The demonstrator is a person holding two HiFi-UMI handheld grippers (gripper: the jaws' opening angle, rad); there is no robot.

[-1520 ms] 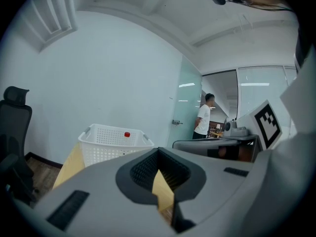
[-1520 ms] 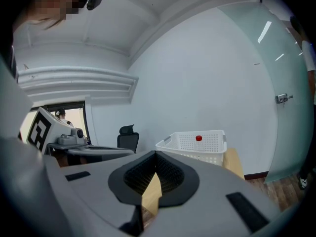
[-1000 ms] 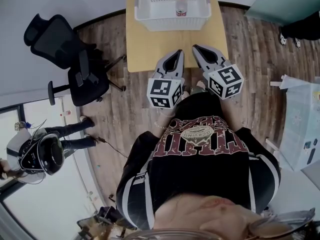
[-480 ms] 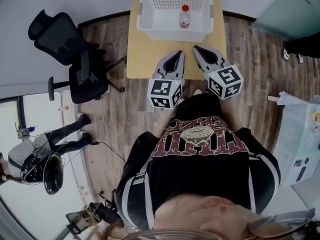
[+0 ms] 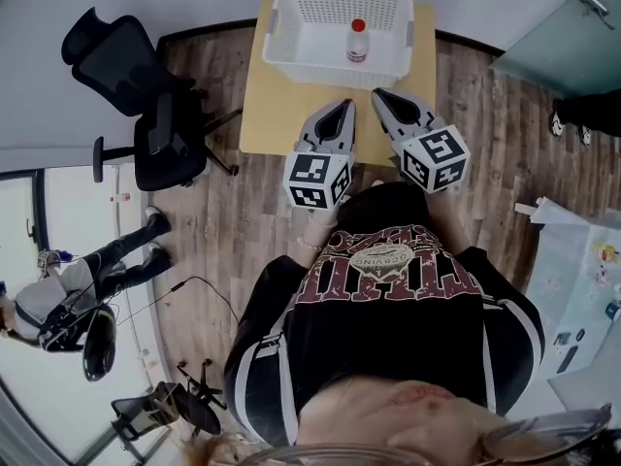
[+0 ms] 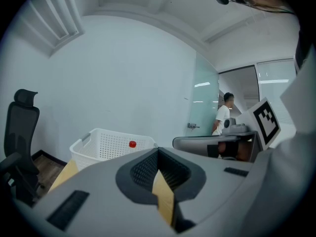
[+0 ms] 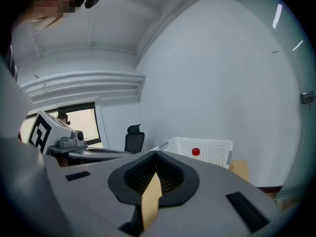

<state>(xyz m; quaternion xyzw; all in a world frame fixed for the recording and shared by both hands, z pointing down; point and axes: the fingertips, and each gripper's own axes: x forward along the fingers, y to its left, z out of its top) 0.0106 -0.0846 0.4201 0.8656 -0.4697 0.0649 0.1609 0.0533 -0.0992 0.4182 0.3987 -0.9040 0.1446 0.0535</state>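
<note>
Left gripper (image 5: 340,107), right gripper (image 5: 383,96): I read both jaws pressed together, nothing between. Side by side, tips over near edge of table (image 5: 275,115). Red-capped bottle (image 5: 357,43) upright in basket (image 5: 335,70) at table's far end. Chair (image 5: 136,76) left of table.

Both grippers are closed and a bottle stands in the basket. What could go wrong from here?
The bottle stands upright inside the basket; a gripper reaching over the wall could tip it. The left gripper and right gripper are shut and close together, so they might bump.
</note>
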